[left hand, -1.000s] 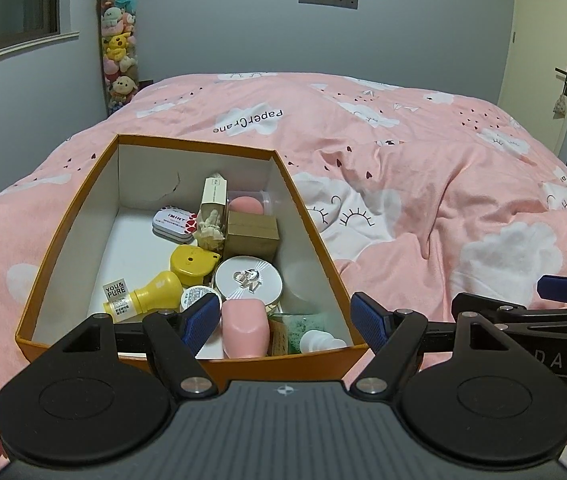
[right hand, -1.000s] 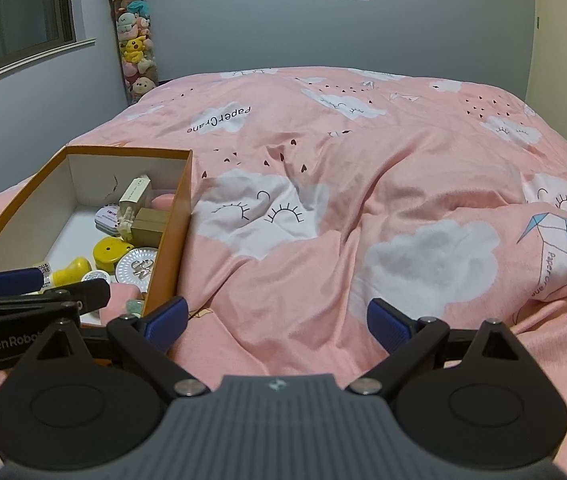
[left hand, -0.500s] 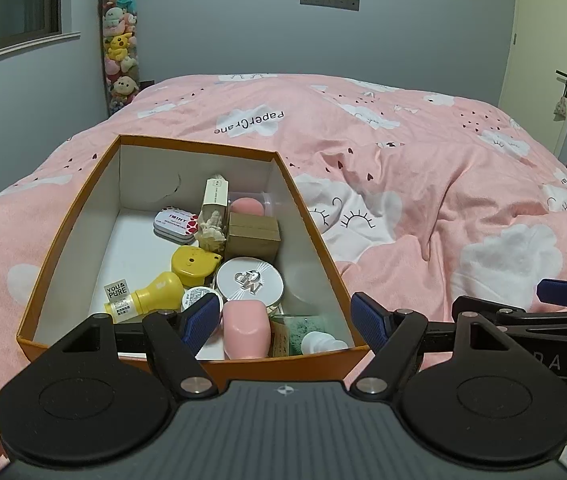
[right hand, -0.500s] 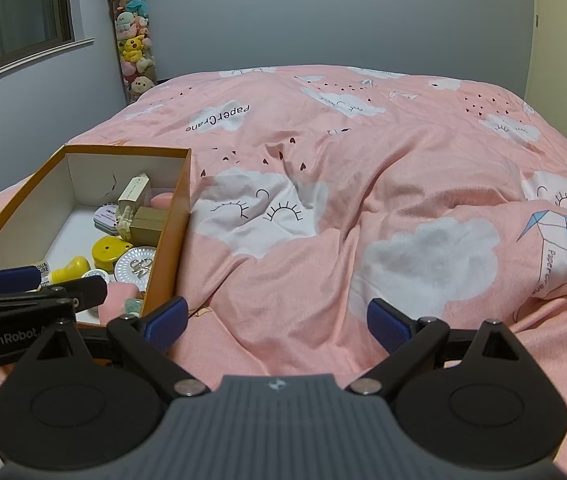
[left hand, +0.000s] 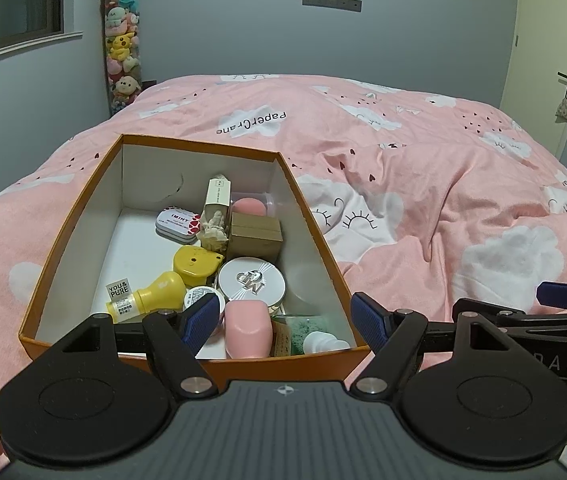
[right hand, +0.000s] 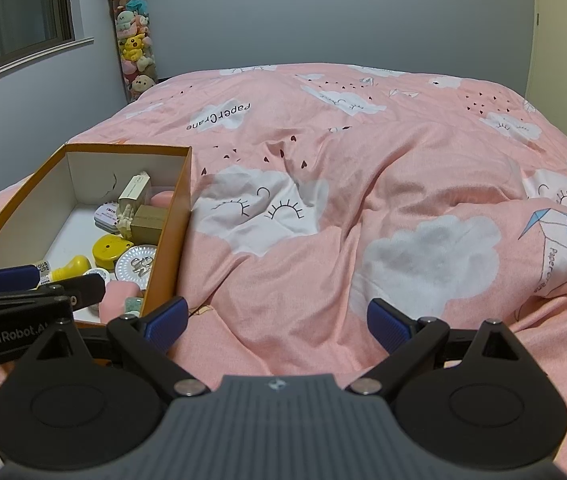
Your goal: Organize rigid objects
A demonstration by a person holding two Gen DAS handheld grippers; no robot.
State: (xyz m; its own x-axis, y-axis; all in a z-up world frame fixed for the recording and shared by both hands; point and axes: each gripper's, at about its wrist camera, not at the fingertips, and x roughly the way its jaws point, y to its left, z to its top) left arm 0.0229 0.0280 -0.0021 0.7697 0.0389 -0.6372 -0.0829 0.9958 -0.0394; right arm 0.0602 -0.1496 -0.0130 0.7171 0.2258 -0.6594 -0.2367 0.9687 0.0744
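Note:
An orange box (left hand: 71,224) with white inner walls lies on the pink bed. Inside are a yellow bottle (left hand: 151,296), a yellow round case (left hand: 195,264), a round white compact (left hand: 251,282), a brown carton (left hand: 255,236), a mint tin (left hand: 177,222), a pink block (left hand: 247,332) and other small items. My left gripper (left hand: 285,320) hovers open at the box's near edge, holding nothing. My right gripper (right hand: 275,322) stands open over the duvet to the right of the box (right hand: 171,216), with nothing between its fingers.
The pink cloud-print duvet (right hand: 363,208) covers the whole bed, rumpled at the right. A tall tube of plush toys (left hand: 121,40) stands in the far left corner by a window. A door (left hand: 551,60) is at the far right.
Both views have shifted only slightly; the grippers stay open and the items in the box have not moved.

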